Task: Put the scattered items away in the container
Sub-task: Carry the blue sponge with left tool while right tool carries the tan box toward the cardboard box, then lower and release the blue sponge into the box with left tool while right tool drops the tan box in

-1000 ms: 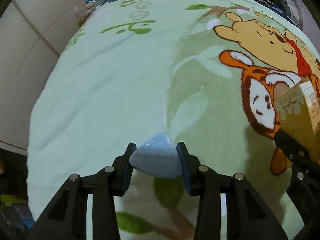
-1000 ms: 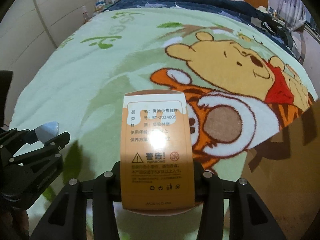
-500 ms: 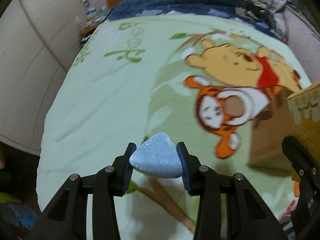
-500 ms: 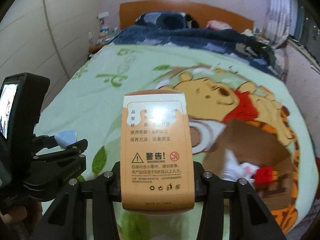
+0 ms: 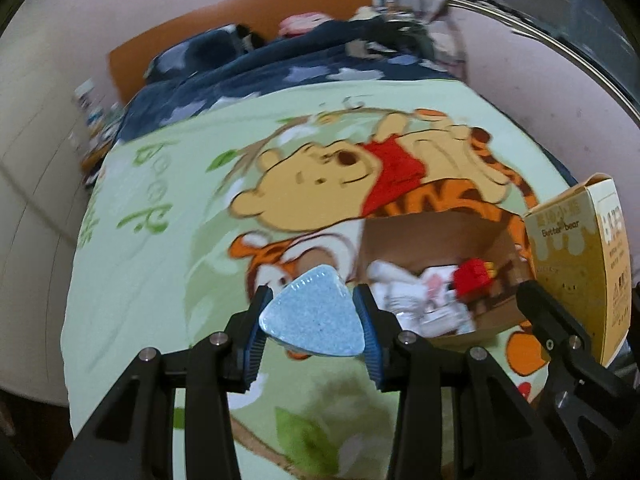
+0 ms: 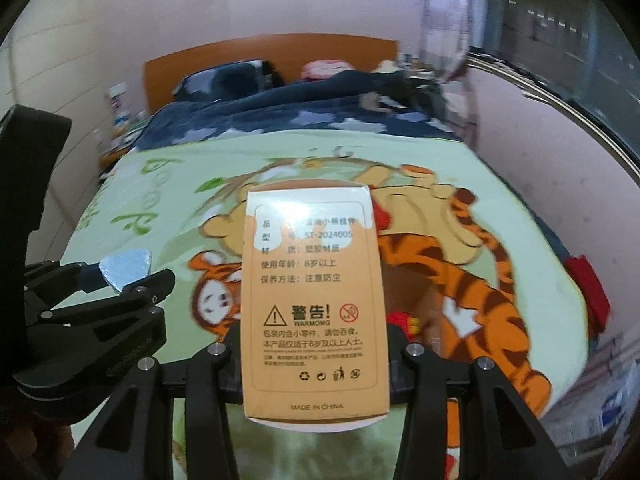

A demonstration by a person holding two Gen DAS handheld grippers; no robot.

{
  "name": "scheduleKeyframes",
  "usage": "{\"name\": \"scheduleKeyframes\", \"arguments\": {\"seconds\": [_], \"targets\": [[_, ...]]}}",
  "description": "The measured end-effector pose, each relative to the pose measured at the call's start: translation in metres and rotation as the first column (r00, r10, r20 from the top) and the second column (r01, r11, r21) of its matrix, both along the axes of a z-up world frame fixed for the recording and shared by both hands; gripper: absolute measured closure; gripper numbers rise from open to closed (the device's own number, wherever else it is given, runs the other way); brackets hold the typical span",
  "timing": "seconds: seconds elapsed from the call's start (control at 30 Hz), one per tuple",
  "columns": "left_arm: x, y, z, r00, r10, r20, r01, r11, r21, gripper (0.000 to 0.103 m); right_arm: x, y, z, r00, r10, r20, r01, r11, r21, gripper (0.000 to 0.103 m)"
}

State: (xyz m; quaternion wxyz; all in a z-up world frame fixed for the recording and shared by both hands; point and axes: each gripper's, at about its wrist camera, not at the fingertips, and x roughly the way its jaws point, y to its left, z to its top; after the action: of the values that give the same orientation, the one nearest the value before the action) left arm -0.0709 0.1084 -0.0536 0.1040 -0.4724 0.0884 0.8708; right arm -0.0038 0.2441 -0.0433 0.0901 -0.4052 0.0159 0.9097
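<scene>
Left wrist view: left claw (image 5: 312,316) clamped on a blue triangular piece (image 5: 314,314), lower centre of frame, raised over the green cartoon blanket (image 5: 160,264). Cardboard box (image 5: 436,236) sits right of centre on the bed, holding white items and a red toy (image 5: 474,278). Orange carton (image 5: 580,264) at right edge (held by the other claw).

Right wrist view: right claw (image 6: 316,360) closed on the orange carton (image 6: 316,312), upright, centre frame, hiding most of the box. Left claw (image 6: 120,276) at left edge, blue triangular piece (image 6: 126,266) between its fingers.
</scene>
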Motion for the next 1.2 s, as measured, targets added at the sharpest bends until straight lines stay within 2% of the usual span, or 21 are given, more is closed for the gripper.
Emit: {"name": "scheduleKeyframes", "arguments": {"seconds": [0.23,0.43,0.67,1.2], "targets": [[-0.006,0.052,0.012,0.997,-0.079,-0.025,0.079,0.997,-0.006,0.061,0.006,0.052,0.002,0.993,-0.116,0.014,0.116,0.992,-0.039,0.057],[-0.009,0.072,0.005,0.995,-0.103,-0.013,0.103,0.994,-0.030,0.061,0.009,0.075,-0.003,0.987,-0.154,0.034,0.156,0.984,-0.081,0.057],[-0.008,0.082,-0.008,0.993,-0.114,0.007,0.114,0.991,-0.064,0.061,0.008,0.083,-0.014,0.985,-0.162,0.065,0.168,0.979,-0.115,0.057],[-0.013,0.079,-0.018,0.994,-0.102,0.047,0.105,0.992,-0.074,0.061,0.004,0.078,-0.016,0.986,-0.149,0.071,0.157,0.981,-0.117,0.057]]}}
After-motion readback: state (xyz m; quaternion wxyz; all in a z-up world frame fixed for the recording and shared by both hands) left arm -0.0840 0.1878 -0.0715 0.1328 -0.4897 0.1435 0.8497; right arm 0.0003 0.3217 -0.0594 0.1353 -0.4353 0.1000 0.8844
